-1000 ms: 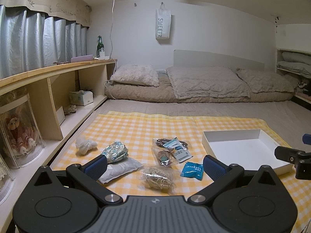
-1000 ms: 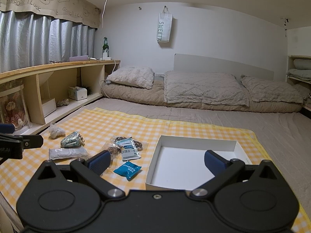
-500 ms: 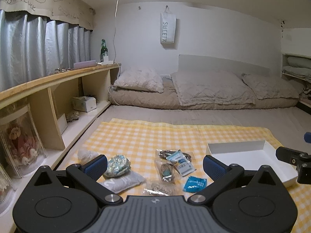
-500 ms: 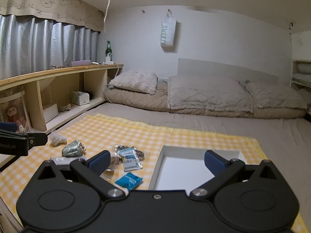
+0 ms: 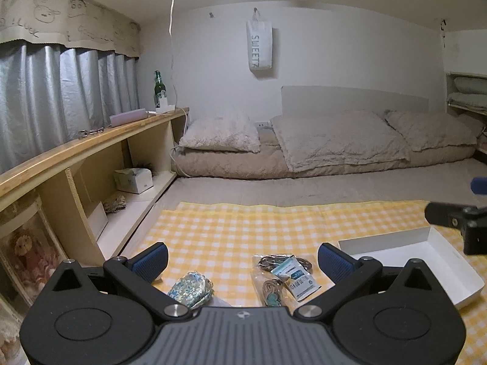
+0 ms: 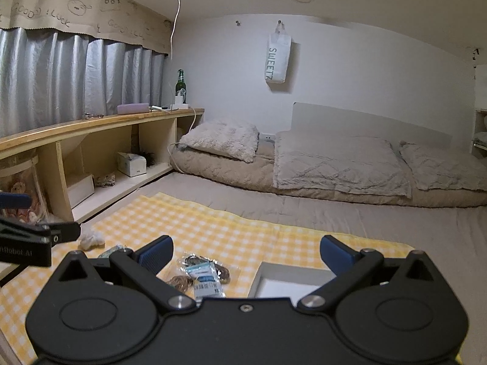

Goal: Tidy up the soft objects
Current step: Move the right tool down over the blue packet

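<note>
We hold both tools above a yellow checked cloth (image 5: 231, 231) that lies on the grey floor covering. Our left gripper (image 5: 242, 260) has its two blue pads (image 5: 151, 261) spread wide, and nothing is between them. Our right gripper (image 6: 246, 254) is released in the same way, with empty space between its fingers.

The soft things lie on the cloth, just in front of the left gripper. In the left wrist view we see a floral fabric bundle (image 5: 191, 288), partly hidden by the body of the tool. To the right of it there are clear plastic bags with dark rings inside (image 5: 269, 283) and a small white and blue sachet (image 5: 296, 277) that lies on top of them. In the right wrist view a crumpled white piece (image 6: 90, 238) rests near the left edge of the cloth, apart from the bags. We cannot tell what material it is.

A white shallow box (image 5: 438, 266) stands on the right part of the cloth, near the bags but not touching them. It is open on top and we see nothing inside.

At the left side runs a wooden shelf (image 5: 91, 149) with a green bottle (image 5: 158, 88) on top. Behind the cloth there is low bedding with a beige pillow (image 5: 222, 135).
</note>
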Motion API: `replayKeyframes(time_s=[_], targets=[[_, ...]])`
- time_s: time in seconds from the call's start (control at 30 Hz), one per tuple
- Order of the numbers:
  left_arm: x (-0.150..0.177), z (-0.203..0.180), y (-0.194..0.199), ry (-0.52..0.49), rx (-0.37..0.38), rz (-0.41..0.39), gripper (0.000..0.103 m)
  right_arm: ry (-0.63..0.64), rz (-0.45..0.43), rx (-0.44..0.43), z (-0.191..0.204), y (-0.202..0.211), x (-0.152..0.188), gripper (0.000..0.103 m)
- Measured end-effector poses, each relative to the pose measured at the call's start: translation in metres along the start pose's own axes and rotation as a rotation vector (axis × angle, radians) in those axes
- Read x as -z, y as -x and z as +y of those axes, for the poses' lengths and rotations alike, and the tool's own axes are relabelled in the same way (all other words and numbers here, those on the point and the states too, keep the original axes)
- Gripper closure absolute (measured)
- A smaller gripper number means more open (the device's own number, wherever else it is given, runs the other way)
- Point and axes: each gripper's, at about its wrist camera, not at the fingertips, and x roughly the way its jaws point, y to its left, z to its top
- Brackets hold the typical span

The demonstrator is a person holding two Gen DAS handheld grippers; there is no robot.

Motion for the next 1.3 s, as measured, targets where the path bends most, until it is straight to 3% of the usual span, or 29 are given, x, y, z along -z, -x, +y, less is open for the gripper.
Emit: replayKeyframes(time_s=[0.2, 0.37, 0.57, 0.73, 1.0, 1.3], targets=[[-0.01, 0.007, -0.032, 0.03, -0.021, 0.041, 0.0, -0.006, 0.027, -0.015, -0.001, -0.033, -0.02, 0.0], [-0.005, 0.019, -0.061, 0.087, -0.048, 0.018, 0.0, -0.011, 0.031, -0.017, -0.007, -0.065, -0.023, 0.0], [0.011, 0.027, -0.098, 0.069, -0.046, 0.153, 0.0, -0.053, 0.116, -0.058, -0.019, -0.108, -0.011, 0.0], [0.027, 0.033, -0.12, 0.058, -0.01, 0.236, 0.0, -0.024, 0.193, -0.117, -0.02, -0.144, 0.002, 0.001], [0.051, 0.026, -0.147, -0.019, 0.142, 0.346, 0.0, 0.04, 0.304, -0.204, -0.017, -0.205, 0.022, 0.016], [0.07, 0.01, -0.173, -0.127, 0.231, 0.421, 0.0, 0.296, 0.493, -0.437, 0.016, -0.245, 0.062, 0.02]])
